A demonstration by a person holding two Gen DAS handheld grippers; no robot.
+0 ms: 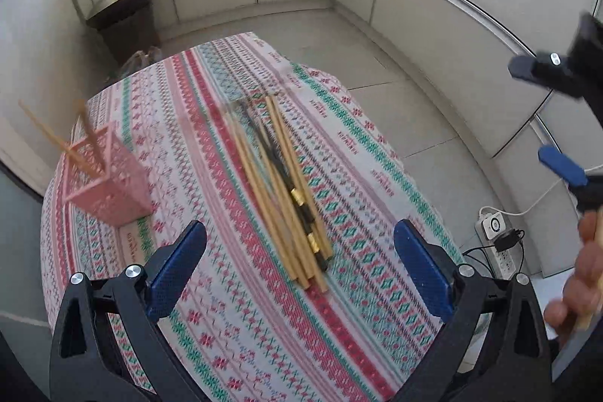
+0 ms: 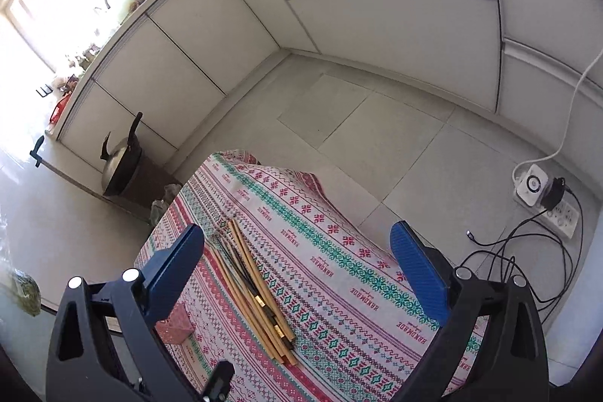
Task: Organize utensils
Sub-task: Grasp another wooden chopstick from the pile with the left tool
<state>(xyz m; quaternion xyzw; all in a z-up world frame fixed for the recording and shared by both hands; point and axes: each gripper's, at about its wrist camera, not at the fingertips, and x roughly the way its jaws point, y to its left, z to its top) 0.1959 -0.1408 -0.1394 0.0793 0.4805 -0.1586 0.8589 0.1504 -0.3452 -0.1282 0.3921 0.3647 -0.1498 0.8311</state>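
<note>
Several chopsticks (image 1: 280, 187), pale wooden ones and dark ones with gold bands, lie in a loose pile on the patterned tablecloth (image 1: 233, 319). A pink mesh holder (image 1: 109, 181) stands at the cloth's left with two wooden chopsticks leaning in it. My left gripper (image 1: 301, 270) hovers open above the near end of the pile, nothing between its blue fingers (image 1: 177, 274). In the right wrist view my right gripper (image 2: 297, 277) is open and empty above the same chopsticks (image 2: 256, 292); the pink holder (image 2: 175, 324) peeks out behind its left finger. The right gripper (image 1: 554, 123) also shows at the left view's right edge.
White cabinets (image 1: 444, 10) wrap the room over a grey tiled floor. A dark stand with a wok (image 1: 128, 2) sits beyond the table's far left. A power strip (image 2: 546, 198) with cables lies on the floor at right. A hand (image 1: 584, 281) holds the right tool.
</note>
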